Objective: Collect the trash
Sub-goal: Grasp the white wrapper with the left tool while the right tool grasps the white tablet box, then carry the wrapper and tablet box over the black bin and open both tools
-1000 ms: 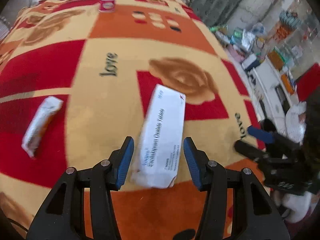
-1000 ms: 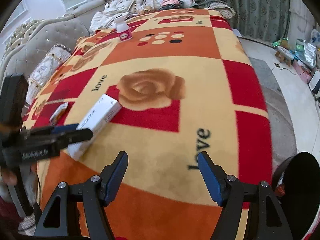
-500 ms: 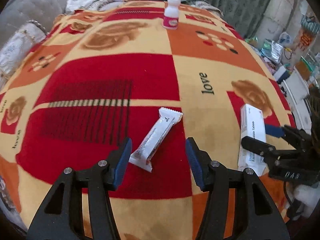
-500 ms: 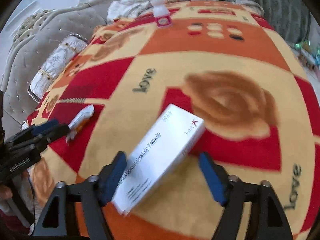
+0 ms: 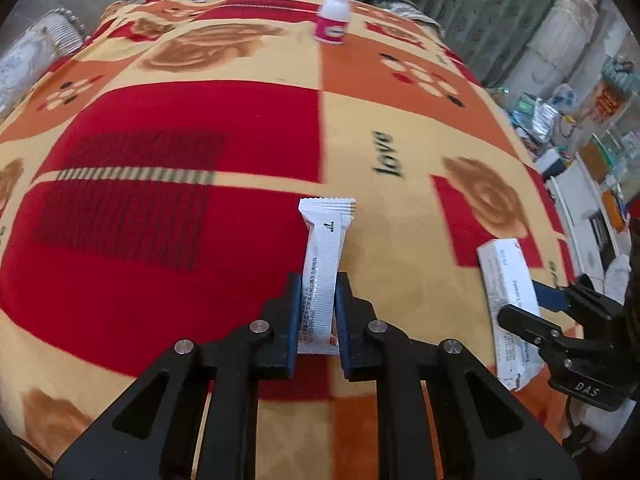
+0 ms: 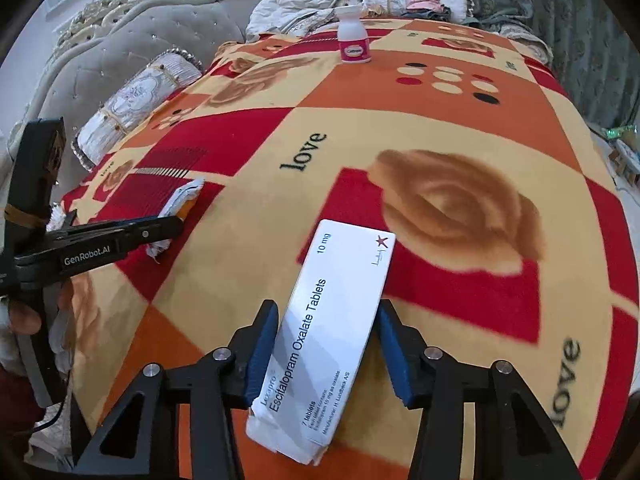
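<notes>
On the patterned blanket (image 5: 160, 208), red, orange and cream with the word "love", my left gripper (image 5: 318, 312) has just clamped its 2 blue pads onto the near half of a white snack wrapper (image 5: 326, 256), which points toward 12 o'clock. At 3 o'clock from it, my right gripper (image 6: 324, 344) has been narrowing around a white tablet box (image 6: 336, 320) marked 10 mg; both pads touch the box's long sides, and the box lies flat, angled toward 1 o'clock. Far off at 12 o'clock, a small white bottle with a pink label (image 6: 353, 42) stands upright, well apart from both grippers. Pale cushions (image 6: 132, 100) line the blanket's left edge.
</notes>
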The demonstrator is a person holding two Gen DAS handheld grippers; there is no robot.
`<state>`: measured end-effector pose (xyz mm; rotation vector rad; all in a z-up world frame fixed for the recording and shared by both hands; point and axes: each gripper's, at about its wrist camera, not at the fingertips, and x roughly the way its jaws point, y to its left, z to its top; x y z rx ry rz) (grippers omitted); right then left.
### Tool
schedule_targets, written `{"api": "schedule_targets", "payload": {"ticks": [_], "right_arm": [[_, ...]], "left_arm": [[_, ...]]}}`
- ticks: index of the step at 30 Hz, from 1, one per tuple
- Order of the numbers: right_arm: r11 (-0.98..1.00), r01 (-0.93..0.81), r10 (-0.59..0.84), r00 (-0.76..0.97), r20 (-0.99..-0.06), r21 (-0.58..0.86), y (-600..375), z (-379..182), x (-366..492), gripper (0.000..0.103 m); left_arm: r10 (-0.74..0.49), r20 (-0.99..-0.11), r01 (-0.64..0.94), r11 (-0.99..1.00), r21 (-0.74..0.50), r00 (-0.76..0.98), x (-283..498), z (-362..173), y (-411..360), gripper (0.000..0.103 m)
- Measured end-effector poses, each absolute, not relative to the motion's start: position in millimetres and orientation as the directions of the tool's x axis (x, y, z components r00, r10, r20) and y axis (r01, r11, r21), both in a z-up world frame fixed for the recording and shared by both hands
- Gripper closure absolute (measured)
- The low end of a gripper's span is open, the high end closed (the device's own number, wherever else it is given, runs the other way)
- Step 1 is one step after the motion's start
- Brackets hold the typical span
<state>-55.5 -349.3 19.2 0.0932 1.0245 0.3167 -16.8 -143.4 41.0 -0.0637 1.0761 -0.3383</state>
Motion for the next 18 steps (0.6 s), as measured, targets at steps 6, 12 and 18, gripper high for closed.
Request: {"api": "schedule_targets", "payload": {"ticks": [6, 12, 18], "right_arm": [[0.957, -0.194, 0.284, 0.484, -0.827, 0.215, -367, 24, -82, 0.056], [0.959, -0.169, 0.281, 0.516, -0.809, 0.226, -386, 35, -105, 0.056], [0.962, -0.14, 0.273, 0.54, -0.796, 0.236, -405, 42, -126, 0.056]], "left_arm": [[-0.35, -0.835, 0.308, 0.923, -0.231, 0.424, -44, 50, -180, 0.09], [-0.358, -0.827, 0.353, 0.912, -0.21, 0.433, -68, 60, -208, 0.09], [-0.369, -0.818, 0.401, 0.896, -0.189, 0.44, -90, 69, -241, 0.09]]}}
